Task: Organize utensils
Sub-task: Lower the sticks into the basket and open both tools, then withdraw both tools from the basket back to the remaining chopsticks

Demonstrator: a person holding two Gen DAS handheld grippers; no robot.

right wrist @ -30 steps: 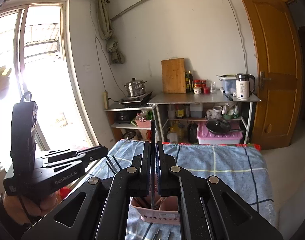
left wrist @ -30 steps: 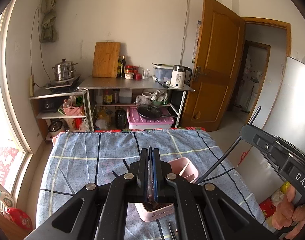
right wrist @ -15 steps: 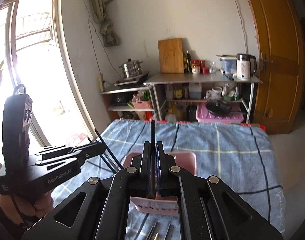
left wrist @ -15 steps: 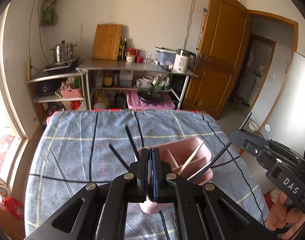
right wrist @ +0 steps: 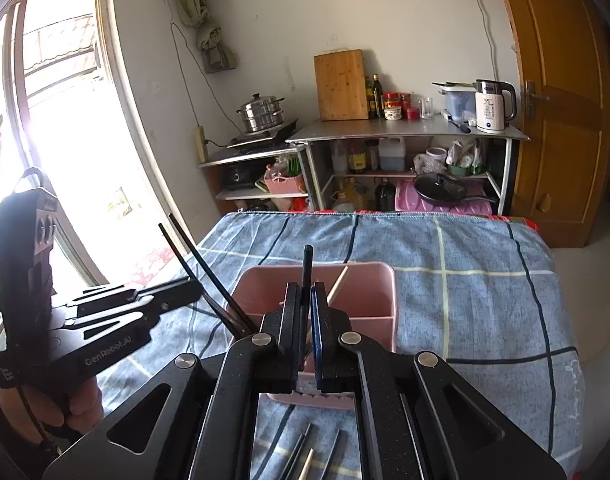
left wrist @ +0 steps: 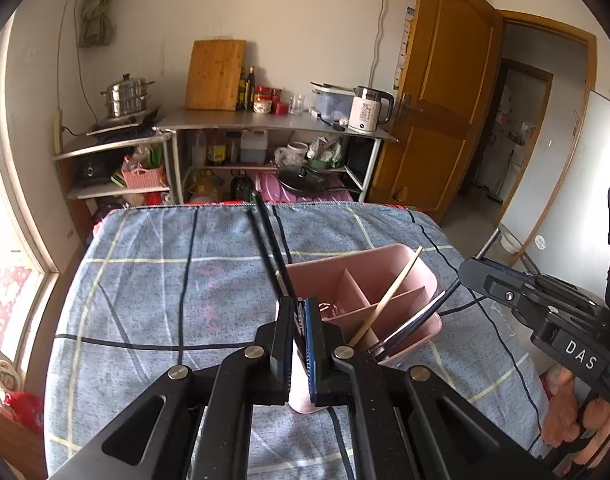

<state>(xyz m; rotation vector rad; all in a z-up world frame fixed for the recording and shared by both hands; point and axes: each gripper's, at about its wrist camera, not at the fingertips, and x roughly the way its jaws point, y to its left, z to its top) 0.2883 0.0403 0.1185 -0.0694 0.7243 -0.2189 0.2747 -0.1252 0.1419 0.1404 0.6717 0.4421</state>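
Landmark: pink caddy (left wrist: 361, 292) on the blue checked cloth (left wrist: 145, 280) over the tabletop. Its partitions make at least three compartments; the exact number cannot be read from here.

Left gripper (left wrist: 303, 316): fingers pinched nearly closed on a pair of black chopsticks (left wrist: 271, 248). Count two. Their free ends rise up and away from the fingers toward the far-left side of the caddy; the lower ends are hidden behind the fingers at the caddy's near-left corner, so whether they are already inside a compartment cannot be told.

Right gripper (right wrist: 305, 316): fingers narrowly shut on one dark rod-like utensil (right wrist: 307, 268), standing almost upright directly above the caddy's near wall. Its lower end is hidden between the fingers.

Inside the caddy: one pale wooden chopstick (left wrist: 393, 292) leaning to the far right, and some metal-handled utensils (left wrist: 409, 326) in the near-right compartment; their count is unclear, probably two or three.

On the cloth on the near side of the caddy, in the right wrist view: loose utensils (right wrist: 305, 452), about four ends visible, types not discernible.

Judgement: both held loads sit over the caddy with long axes close to vertical, so the coming move turns on lowering straight down into a compartment. The right gripper looks better centred; the left sits at the corner and the tilt of its pair risks catching a partition.
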